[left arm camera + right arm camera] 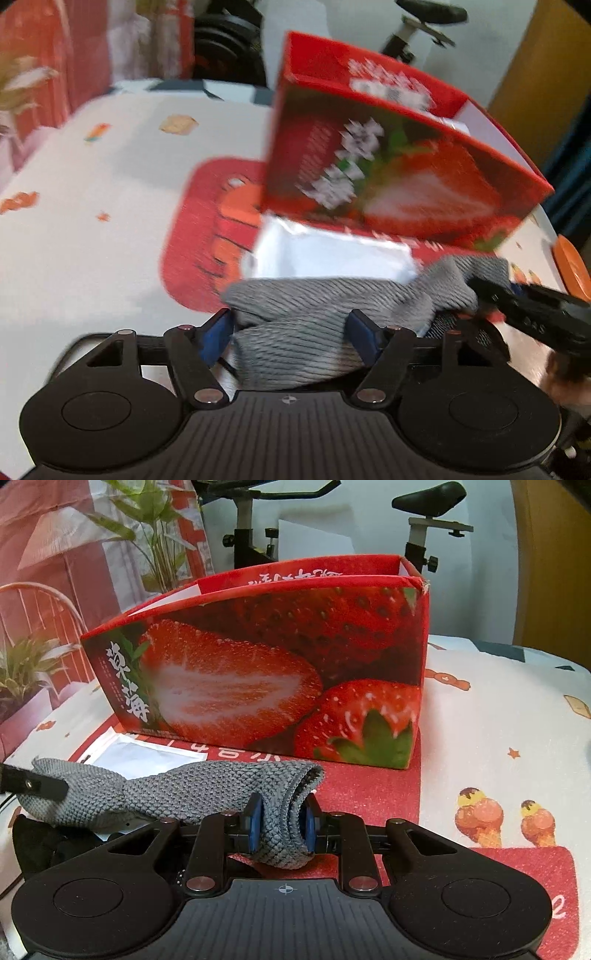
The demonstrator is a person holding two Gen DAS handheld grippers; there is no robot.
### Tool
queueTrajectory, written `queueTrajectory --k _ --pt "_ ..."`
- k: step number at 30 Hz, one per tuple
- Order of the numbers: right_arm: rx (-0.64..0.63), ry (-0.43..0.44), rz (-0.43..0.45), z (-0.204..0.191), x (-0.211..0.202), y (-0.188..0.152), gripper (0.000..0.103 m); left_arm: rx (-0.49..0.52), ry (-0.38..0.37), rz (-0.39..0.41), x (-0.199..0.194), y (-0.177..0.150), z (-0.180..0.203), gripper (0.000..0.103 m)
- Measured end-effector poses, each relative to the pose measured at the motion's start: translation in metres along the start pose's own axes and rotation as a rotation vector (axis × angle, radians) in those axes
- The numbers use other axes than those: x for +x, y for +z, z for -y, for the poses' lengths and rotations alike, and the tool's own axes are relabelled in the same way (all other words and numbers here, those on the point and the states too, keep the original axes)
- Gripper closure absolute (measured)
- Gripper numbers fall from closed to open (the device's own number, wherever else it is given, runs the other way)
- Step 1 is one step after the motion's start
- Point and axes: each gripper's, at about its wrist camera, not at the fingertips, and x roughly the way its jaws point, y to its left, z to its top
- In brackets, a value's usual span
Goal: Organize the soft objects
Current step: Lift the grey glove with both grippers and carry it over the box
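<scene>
My right hand-held gripper (pixel 282 825) is clamped on one end of the grey knitted cloth (pixel 207 790); both blue pads press the bunched fabric between them. The cloth stretches from that grip toward my left hand-held gripper (pixel 291 332), lying in front of the strawberry box (pixel 280 679).

My left hand-held gripper straddles the other end of the cloth. Its jaws stand apart with the fabric between the blue pads (pixel 218 334). The left wrist view is blurred, so I cannot tell whether the pads press on the cloth.

The strawberry box is red, open at the top, and stands on a red mat (pixel 369 786) on the table (pixel 498 720). A white flat packet (pixel 147 755) lies against the foot of the box, between the box and the cloth. The table carries a white cover printed with small ice-cream figures to the right of the box.

Behind the box stand an exercise bike (pixel 421 528) and green plants (pixel 147 528), the plants to its left.
</scene>
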Motion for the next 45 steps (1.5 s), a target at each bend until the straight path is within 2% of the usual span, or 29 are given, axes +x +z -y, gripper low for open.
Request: queueTrajectory --k 2,4,5,8,12,15,21,31,40,45 --pt "0.0 -0.001 0.0 0.0 0.0 0.0 0.082 0.015 -0.034 -0.033 0.005 -0.003 0.006 0.038" --pt "0.0 -0.001 0.001 0.0 0.0 -0.001 0.082 0.012 -0.045 -0.051 0.012 -0.006 0.008 0.056" --pt "0.003 0.0 0.001 0.0 0.0 -0.001 0.082 0.006 -0.043 -0.055 0.014 -0.005 0.008 0.074" --pt "0.015 0.005 -0.001 0.001 0.0 -0.001 0.082 0.007 -0.069 -0.031 0.013 -0.002 0.01 0.078" --pt "0.043 0.001 -0.043 0.002 -0.001 0.006 0.082 0.024 -0.043 0.009 0.006 0.004 0.013 0.085" --pt "0.08 0.01 -0.044 0.003 -0.008 0.01 0.083 0.015 -0.048 0.038 0.0 0.008 0.015 0.089" --pt "0.128 0.032 -0.002 0.007 -0.028 0.019 0.084 0.083 -0.041 0.096 -0.013 0.013 0.033 0.091" --pt "0.07 0.036 0.045 -0.009 -0.046 0.036 0.084 0.093 -0.075 0.151 -0.02 0.022 0.04 0.091" --pt "0.018 0.027 0.079 -0.02 -0.06 0.049 0.084 0.044 -0.1 0.202 -0.035 0.026 0.028 0.091" --pt "0.024 0.02 0.109 -0.022 -0.072 0.06 0.084 0.059 -0.111 0.238 -0.045 0.029 0.03 0.091"
